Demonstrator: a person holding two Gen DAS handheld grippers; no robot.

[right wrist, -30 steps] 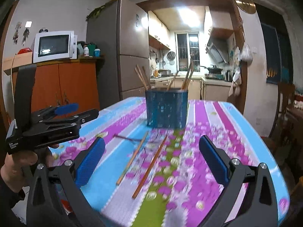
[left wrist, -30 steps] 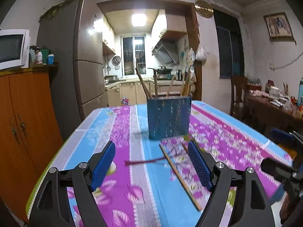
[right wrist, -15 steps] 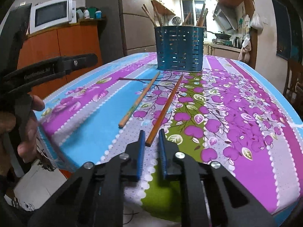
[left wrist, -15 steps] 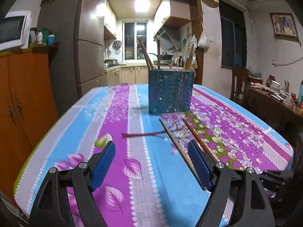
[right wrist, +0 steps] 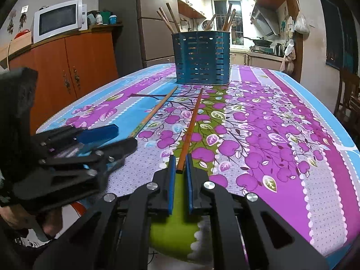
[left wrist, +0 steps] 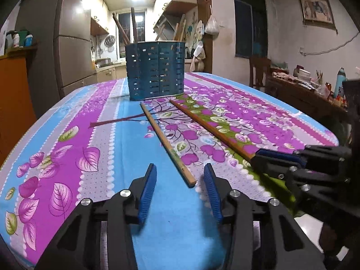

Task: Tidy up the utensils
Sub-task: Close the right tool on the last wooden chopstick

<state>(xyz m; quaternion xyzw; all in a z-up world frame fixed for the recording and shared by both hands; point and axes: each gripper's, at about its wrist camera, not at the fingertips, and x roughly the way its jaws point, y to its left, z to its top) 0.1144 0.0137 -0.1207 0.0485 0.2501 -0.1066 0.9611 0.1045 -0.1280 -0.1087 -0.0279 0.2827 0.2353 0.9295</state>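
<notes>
My right gripper (right wrist: pixel 180 164) is clenched on the reddish chopstick's (right wrist: pixel 191 126) near end. My left gripper (left wrist: pixel 178 175) is closing around the paler chopstick (left wrist: pixel 166 144), untouched on the desk (left wrist: pixel 101 157). The holder (left wrist: pixel 156 76) hides its contents' lower ends.

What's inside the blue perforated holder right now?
The blue holder holds several wooden sticks, likely chopsticks, leaning out above the rim in two clusters. Their lower ends and the holder's floor are hidden by its wall, so an exact count isn't possible.

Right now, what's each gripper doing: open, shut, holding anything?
Left gripper: open, jaws closing around the near end of the lighter chopstick, pads not yet touching.
Right gripper: shut on the near end of the reddish chopstick.
</notes>
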